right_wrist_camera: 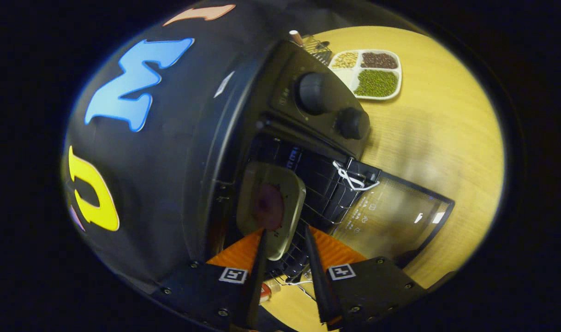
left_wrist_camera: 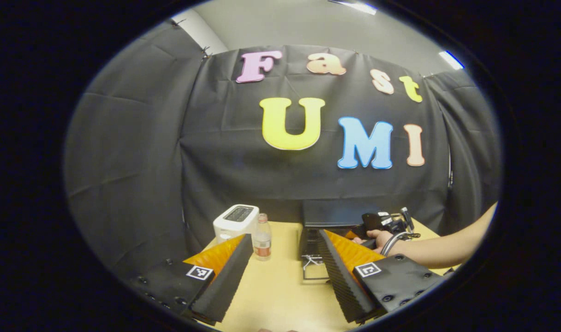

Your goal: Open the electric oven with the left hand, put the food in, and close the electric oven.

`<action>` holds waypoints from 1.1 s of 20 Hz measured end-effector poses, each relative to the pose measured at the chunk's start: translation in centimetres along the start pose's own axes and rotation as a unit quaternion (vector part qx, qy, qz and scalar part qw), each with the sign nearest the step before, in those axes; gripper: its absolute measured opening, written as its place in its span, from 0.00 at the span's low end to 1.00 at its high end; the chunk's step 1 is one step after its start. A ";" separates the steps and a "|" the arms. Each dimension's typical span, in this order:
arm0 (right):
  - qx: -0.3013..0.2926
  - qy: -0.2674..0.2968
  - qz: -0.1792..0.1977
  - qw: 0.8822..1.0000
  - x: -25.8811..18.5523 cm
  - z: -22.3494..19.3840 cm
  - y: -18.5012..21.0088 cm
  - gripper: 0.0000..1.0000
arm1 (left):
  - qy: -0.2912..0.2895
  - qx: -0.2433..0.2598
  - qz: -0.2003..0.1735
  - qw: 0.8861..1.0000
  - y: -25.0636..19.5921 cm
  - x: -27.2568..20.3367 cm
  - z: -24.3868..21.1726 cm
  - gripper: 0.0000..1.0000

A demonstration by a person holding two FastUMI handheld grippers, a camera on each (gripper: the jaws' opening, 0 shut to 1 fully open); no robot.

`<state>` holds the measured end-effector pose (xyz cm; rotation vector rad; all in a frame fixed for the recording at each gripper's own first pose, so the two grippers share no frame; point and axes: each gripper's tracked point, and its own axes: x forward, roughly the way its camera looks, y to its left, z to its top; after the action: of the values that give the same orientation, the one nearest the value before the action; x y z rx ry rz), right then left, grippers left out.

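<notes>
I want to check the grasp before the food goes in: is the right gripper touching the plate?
Touching. In the right gripper view, both fingers of the right gripper press on the near edge of the plate, before the open oven.

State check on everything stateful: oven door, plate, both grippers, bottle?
oven door: open, folded down over the table
plate of food: held at the oven mouth, over the rack
right gripper: shut on the plate's rim
left gripper: open, holding nothing
bottle: upright, capped
</notes>
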<state>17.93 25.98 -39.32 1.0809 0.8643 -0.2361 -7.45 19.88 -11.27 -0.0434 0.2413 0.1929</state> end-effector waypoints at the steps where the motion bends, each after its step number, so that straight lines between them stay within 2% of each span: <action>1: -0.024 0.004 0.000 1.000 -1.1 0.2 -0.2 0.42 | -0.002 0.001 -0.009 1.000 -0.9 0.3 0.2 0.96; 2: -0.060 0.011 -0.007 0.998 -2.3 0.1 -1.1 0.53 | -0.004 0.001 -0.019 1.000 -2.0 0.6 0.3 1.00; 4: -0.133 0.001 -0.001 0.991 -4.9 1.4 -2.0 0.53 | -0.006 0.003 -0.037 0.999 -4.0 1.3 0.6 1.00; 5: -0.168 -0.009 0.004 0.986 -6.5 2.3 -2.3 0.53 | -0.004 0.003 -0.044 0.999 -4.9 1.6 0.7 0.96; 6: -0.201 -0.024 0.012 0.979 -8.1 3.3 -2.4 0.53 | -0.004 0.004 -0.050 0.999 -5.9 1.9 0.7 0.96; 7: -0.238 -0.040 0.018 0.970 -9.7 4.4 -2.6 0.53 | -0.004 0.004 -0.056 0.998 -6.8 2.2 0.8 0.91; 8: -0.273 -0.058 0.032 0.960 -11.5 5.5 -2.4 0.55 | -0.003 0.005 -0.061 0.998 -7.7 2.7 0.8 0.96; 9: -0.305 -0.077 0.043 0.948 -13.7 6.7 -2.1 0.74 | -0.002 0.005 -0.066 0.998 -8.7 3.0 1.0 0.91; 10: -0.331 -0.095 0.054 0.937 -15.5 7.9 -2.0 0.93 | -0.002 0.005 -0.071 0.997 -9.6 3.4 1.2 1.00; 12: -0.371 -0.133 0.076 0.916 -19.4 10.2 -1.3 0.93 | -0.004 0.006 -0.082 0.997 -11.5 4.0 1.5 1.00; 17: -0.455 -0.253 0.123 0.845 -28.8 15.9 1.1 0.93 | -0.021 0.013 -0.094 0.995 -15.8 4.5 2.9 1.00; 21: -0.493 -0.304 0.140 0.803 -33.3 17.5 1.6 0.93 | -0.046 0.013 -0.094 0.994 -18.3 4.2 4.8 1.00; 22: -0.496 -0.315 0.145 0.796 -33.5 17.5 2.1 0.98 | -0.054 0.012 -0.095 0.994 -19.0 4.2 5.1 1.00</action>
<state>5.75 4.49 -10.62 0.0813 0.1160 0.1309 1.41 2.37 -6.97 -0.0310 0.1312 0.0021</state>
